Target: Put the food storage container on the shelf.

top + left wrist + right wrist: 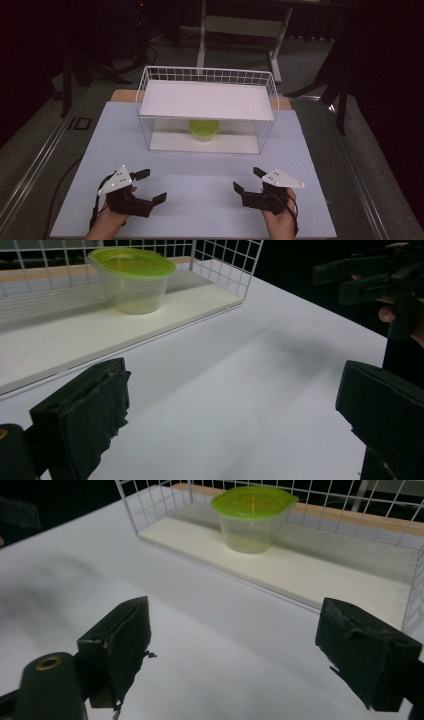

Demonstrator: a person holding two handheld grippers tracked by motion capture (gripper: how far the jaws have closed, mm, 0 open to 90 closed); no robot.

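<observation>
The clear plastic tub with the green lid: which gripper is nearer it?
Roughly equal; right gripper marginally nearer. The tub sits inside the wire rack; left gripper waits front-left, the right front-right.

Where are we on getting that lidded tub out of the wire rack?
Nothing looks done yet: the clear plastic tub with the green lid sits closed on the lower shelf of the white wire rack. Left gripper and right gripper are open and empty on the table. Reaching, grasping and moving all remain.

Your left gripper and right gripper are matte black, each topped by a grey three-cornered plate dotted with small dark screws. Their blocky jaws wear worn, frayed black padding. A black cable trails behind each gripper past your hand.
</observation>
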